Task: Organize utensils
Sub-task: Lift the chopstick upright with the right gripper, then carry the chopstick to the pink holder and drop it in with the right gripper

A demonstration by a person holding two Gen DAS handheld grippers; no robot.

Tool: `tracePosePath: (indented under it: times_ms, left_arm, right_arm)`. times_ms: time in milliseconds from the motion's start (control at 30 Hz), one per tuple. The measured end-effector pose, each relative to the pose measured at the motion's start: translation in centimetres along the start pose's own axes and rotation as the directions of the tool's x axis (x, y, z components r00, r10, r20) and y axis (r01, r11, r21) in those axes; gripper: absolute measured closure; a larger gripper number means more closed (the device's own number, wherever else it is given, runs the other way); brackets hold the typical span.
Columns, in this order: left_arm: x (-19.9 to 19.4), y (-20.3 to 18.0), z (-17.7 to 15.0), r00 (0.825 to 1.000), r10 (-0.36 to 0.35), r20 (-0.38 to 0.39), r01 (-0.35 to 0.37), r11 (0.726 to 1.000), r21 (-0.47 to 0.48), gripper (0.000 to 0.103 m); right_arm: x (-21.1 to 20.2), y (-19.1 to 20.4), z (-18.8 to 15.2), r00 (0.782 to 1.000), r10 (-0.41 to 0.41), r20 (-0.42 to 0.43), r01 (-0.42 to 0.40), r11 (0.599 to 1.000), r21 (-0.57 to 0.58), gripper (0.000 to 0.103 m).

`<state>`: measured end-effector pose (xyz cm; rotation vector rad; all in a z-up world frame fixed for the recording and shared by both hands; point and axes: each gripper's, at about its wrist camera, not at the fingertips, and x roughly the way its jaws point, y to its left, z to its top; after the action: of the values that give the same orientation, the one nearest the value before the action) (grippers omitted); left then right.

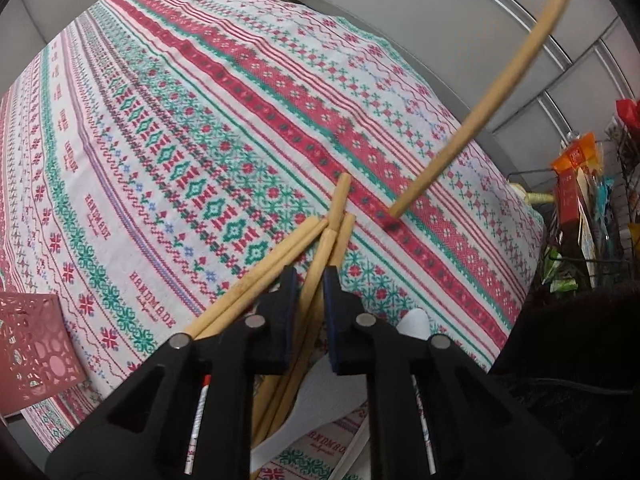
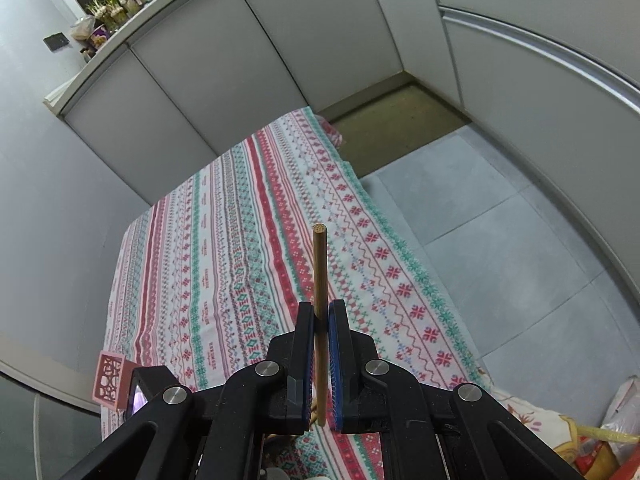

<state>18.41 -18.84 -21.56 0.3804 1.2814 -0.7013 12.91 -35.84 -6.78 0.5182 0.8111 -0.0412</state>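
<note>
A single chopstick is pinched in the right gripper, its long axis toward 12 o'clock from the jaws, while the chopstick bundle is clamped in the left gripper above the worktop.

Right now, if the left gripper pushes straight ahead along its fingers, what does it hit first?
The left gripper already has the chopstick bundle between its fingers, so that goes along. Past the tips, likely the tablecloth; the single chopstick stands right of that line. Depth is unclear.
</note>
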Motion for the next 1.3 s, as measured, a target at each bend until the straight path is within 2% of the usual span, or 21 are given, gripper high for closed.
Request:
tracePosePath:
  times_ms: [267,433,600,800,900,967,1033,1067,1133,1167,1200,1267,1300]
  left_arm:
    - [-3.6,1.3,-0.2,0.995,0.013,0.097,-0.009,0.999,-0.042,0.092]
    - [-7.6,2.6,-0.8,0.981,0.010,0.194,0.004,0.997,-0.073,0.095]
    - [-11.0,3.5,-1.6,0.956,0.038,0.291,-0.008,0.995,-0.103,0.095]
    - [-15.7,4.5,-3.1,0.907,0.054,0.419,-0.001,0.992,-0.126,0.095]
    - [-18.3,5.1,-4.0,0.868,0.066,0.492,0.003,0.990,-0.139,0.095]
    - [-20.4,5.5,-4.8,0.832,0.082,0.549,0.005,0.988,-0.155,0.095]
    - [-22.5,5.9,-5.5,0.789,0.112,0.604,-0.006,0.984,-0.175,0.095]
    - [-23.8,6.3,-6.1,0.758,0.141,0.637,-0.020,0.981,-0.193,0.095]
    - [-25.4,6.7,-6.9,0.715,0.179,0.676,-0.037,0.975,-0.219,0.095]
    - [-26.6,7.1,-7.5,0.683,0.206,0.701,-0.045,0.969,-0.241,0.095]
    - [-27.2,7.4,-7.9,0.664,0.222,0.714,-0.049,0.966,-0.255,0.095]
    - [-28.9,8.2,-9.0,0.609,0.260,0.749,-0.049,0.955,-0.292,0.095]
    - [-29.3,8.4,-9.3,0.592,0.270,0.759,-0.046,0.952,-0.303,0.095]
  right_arm:
    - [-0.3,0.8,0.1,1.000,0.014,-0.001,-0.014,1.000,-0.017,0.098]
    - [-0.5,2.2,0.0,0.999,0.034,0.012,-0.034,0.999,-0.037,0.098]
    - [-0.5,3.6,-0.1,0.998,0.052,0.019,-0.051,0.997,-0.054,0.098]
    - [-1.0,5.7,-0.2,0.996,0.077,0.037,-0.074,0.993,-0.092,0.098]
    - [-1.3,6.6,-0.3,0.995,0.091,0.047,-0.086,0.991,-0.106,0.098]
    - [-1.5,7.4,-0.3,0.993,0.104,0.056,-0.098,0.989,-0.113,0.098]
    - [-1.7,8.0,-0.3,0.991,0.119,0.065,-0.111,0.987,-0.117,0.098]
    - [-1.8,8.2,-0.2,0.989,0.127,0.070,-0.118,0.986,-0.119,0.098]
    - [-2.1,9.0,-0.1,0.985,0.150,0.082,-0.139,0.982,-0.124,0.098]
    - [-2.3,9.5,-0.1,0.982,0.163,0.091,-0.151,0.980,-0.129,0.098]
    - [-2.5,9.9,-0.1,0.980,0.171,0.098,-0.158,0.979,-0.132,0.098]
    - [-2.8,11.1,-0.1,0.974,0.196,0.115,-0.179,0.973,-0.143,0.097]
    - [-2.9,11.5,-0.1,0.972,0.205,0.118,-0.187,0.971,-0.146,0.098]
